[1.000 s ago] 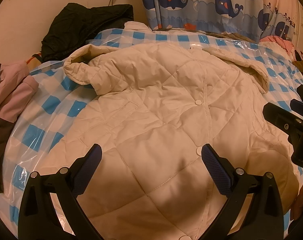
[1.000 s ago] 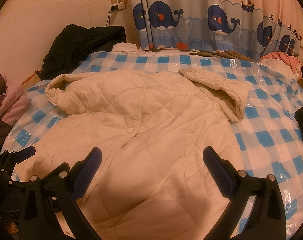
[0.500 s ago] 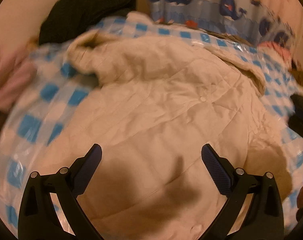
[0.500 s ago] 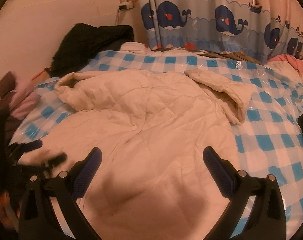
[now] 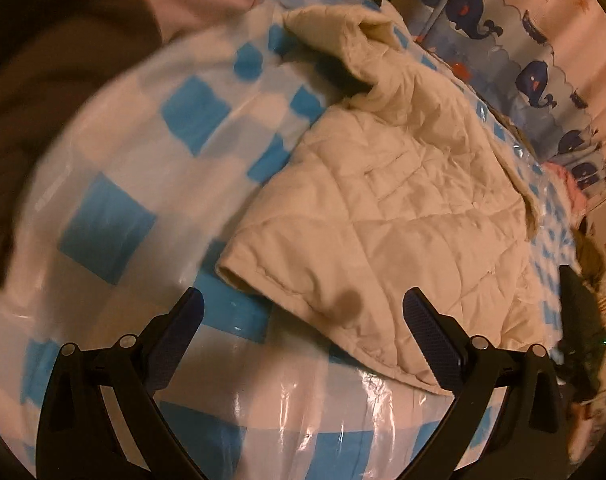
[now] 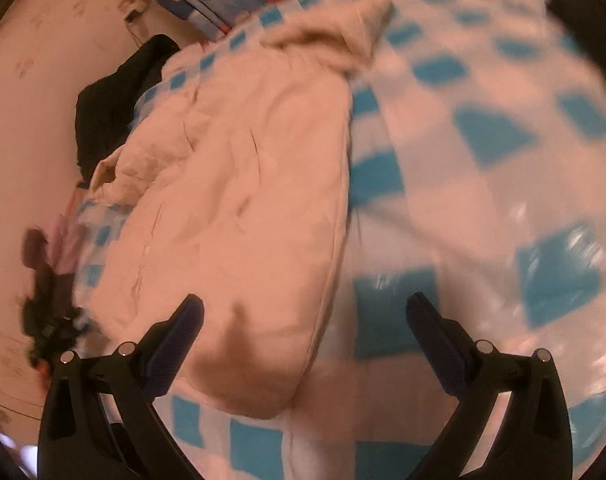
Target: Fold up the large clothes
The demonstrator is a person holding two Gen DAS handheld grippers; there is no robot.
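A cream quilted jacket (image 5: 403,216) lies spread on a blue-and-white checked bed cover (image 5: 115,220). My left gripper (image 5: 303,312) is open and empty, just above the jacket's near left hem corner. The jacket also shows in the blurred right wrist view (image 6: 239,216), with one sleeve (image 6: 335,36) lying out at the far end. My right gripper (image 6: 305,316) is open and empty, over the jacket's near right hem edge where it meets the checked cover (image 6: 503,184). Neither gripper touches the fabric.
A black garment (image 6: 111,96) is heaped by the wall at the bed's far left. Pink and brown clothes (image 5: 83,20) are piled beside the bed on the left. A whale-print curtain (image 5: 515,64) hangs behind the bed.
Both grippers have swung apart and tilted: the left moved to the jacket's left hem corner, the right to its right hem edge. Both stay open. The jacket has not moved.
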